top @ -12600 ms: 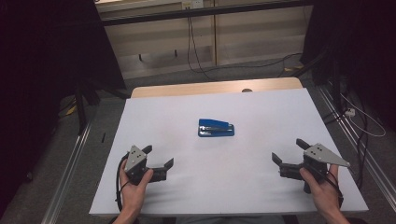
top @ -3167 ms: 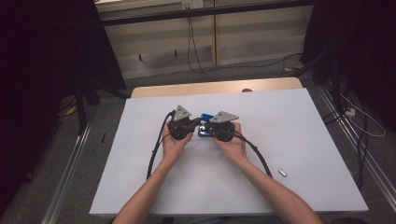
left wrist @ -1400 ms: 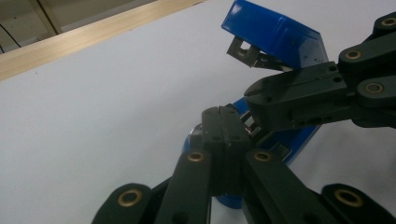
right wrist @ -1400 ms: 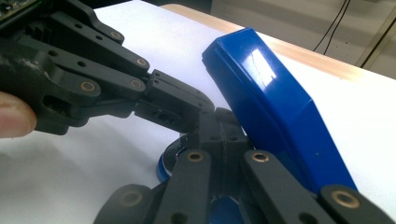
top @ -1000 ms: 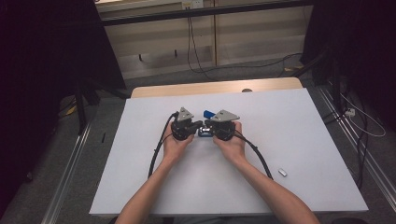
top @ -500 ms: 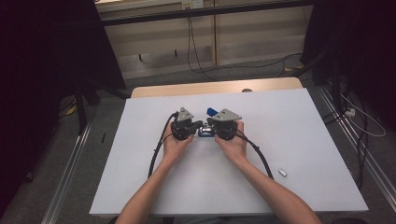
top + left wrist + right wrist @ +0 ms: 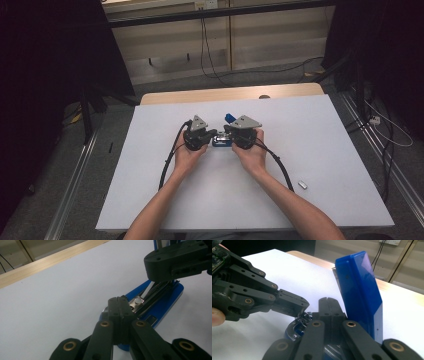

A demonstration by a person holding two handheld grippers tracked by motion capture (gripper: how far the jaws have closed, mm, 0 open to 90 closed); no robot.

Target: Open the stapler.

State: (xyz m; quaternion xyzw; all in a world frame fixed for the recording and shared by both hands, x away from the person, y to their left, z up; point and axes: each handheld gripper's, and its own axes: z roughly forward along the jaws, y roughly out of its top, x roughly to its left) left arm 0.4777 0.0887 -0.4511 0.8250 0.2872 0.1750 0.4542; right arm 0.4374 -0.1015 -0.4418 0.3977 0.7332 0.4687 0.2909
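A blue stapler (image 7: 221, 142) lies at the middle of the white table with its blue lid (image 7: 359, 290) swung up, almost upright. Its metal magazine (image 7: 150, 298) is bared. My left gripper (image 7: 119, 300) is shut, and its tips rest on the rear end of the magazine. My right gripper (image 7: 328, 301) is shut too, low over the stapler's base (image 7: 295, 331), with the lid just to its right. The two grippers meet tip to tip over the stapler, the left gripper (image 7: 215, 133) coming from the left and the right gripper (image 7: 226, 132) from the right.
A small metal piece (image 7: 302, 184) lies on the white table (image 7: 325, 140) to the right of the person's right forearm. Black cables trail from both grippers across the sheet. A wooden edge (image 7: 230, 93) runs along the back.
Since the earliest frame both grippers came in from the table's front corners to the stapler, and its lid now stands up. Within the last second the hands barely moved.
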